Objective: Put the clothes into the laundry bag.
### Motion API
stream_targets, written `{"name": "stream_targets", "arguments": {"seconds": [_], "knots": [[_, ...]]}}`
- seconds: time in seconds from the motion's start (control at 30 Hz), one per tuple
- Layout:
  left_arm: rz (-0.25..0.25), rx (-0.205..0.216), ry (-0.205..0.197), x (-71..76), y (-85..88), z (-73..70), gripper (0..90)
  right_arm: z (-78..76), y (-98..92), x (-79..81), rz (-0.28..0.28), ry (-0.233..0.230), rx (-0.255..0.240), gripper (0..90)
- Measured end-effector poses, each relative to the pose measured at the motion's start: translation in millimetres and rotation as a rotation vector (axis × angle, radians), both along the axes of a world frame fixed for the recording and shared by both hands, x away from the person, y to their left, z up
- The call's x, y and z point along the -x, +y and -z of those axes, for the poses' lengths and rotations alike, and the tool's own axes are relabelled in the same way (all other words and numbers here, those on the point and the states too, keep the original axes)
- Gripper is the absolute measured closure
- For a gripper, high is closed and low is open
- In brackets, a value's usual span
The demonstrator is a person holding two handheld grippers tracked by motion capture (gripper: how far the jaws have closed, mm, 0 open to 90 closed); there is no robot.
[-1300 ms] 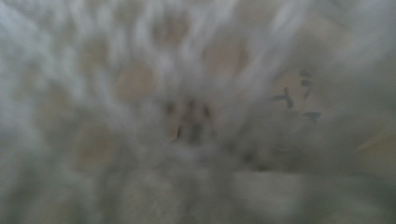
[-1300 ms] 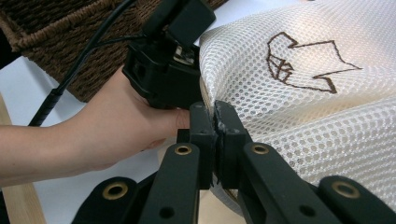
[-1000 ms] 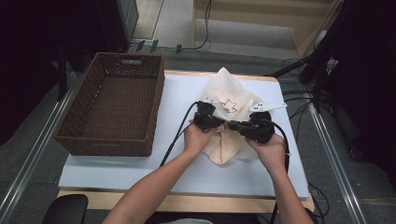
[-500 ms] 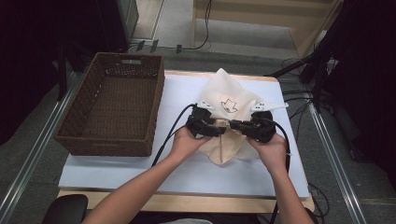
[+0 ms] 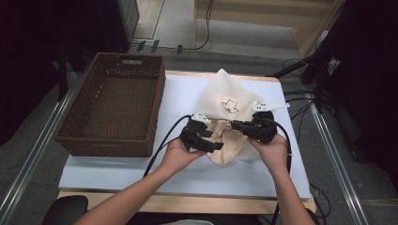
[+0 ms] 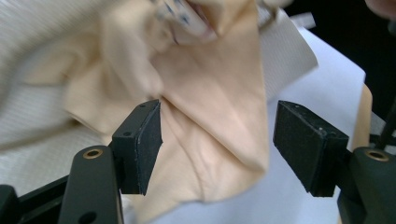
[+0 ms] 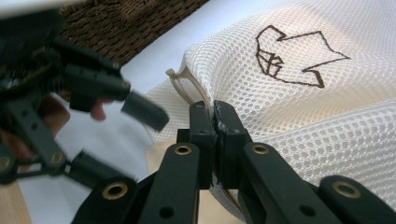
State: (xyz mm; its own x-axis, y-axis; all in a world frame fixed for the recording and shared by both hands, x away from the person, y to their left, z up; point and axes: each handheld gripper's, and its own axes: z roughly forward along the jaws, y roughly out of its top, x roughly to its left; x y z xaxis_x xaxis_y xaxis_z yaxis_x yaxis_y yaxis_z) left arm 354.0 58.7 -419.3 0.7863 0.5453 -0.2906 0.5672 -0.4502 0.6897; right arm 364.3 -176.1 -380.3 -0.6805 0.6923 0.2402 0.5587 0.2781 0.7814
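Mesh bag [image 5: 230, 101] pinched by right hand-held gripper [image 7: 215, 116] | left hand-held gripper [image 6: 217, 140] agape | wicker basket [image 5: 112, 110] beside, seemingly empty

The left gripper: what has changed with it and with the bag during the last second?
The left gripper has moved back toward the person and a little left, off the mesh bag; its jaws now stand open in front of the peach cloth. The right gripper stays shut on the bag's edge. The wicker basket has not moved.

Grey floor [image 5: 178, 18], wooden furniture [image 5: 263, 18], dark surroundings, black cables [image 5: 206, 44]
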Motion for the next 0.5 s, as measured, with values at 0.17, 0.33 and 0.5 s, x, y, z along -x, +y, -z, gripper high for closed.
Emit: {"name": "stream_targets", "arguments": {"seconds": [0.17, 0.33, 0.5], "knots": [[0.042, -0.023, 0.012, 12.3, -10.2, 13.3, 32.0, 0.6, -0.6, -0.3, 0.006, 0.003, -0.002, 88.6], [0.062, -0.043, 0.029, 18.1, -21.0, 26.2, 27.6, 0.5, -1.2, -0.1, 0.01, 0.006, -0.005, 88.6], [0.056, -0.027, 0.022, 17.3, -27.5, 33.2, 24.0, 0.8, -1.9, -0.6, 0.01, 0.004, -0.004, 88.5]]}}
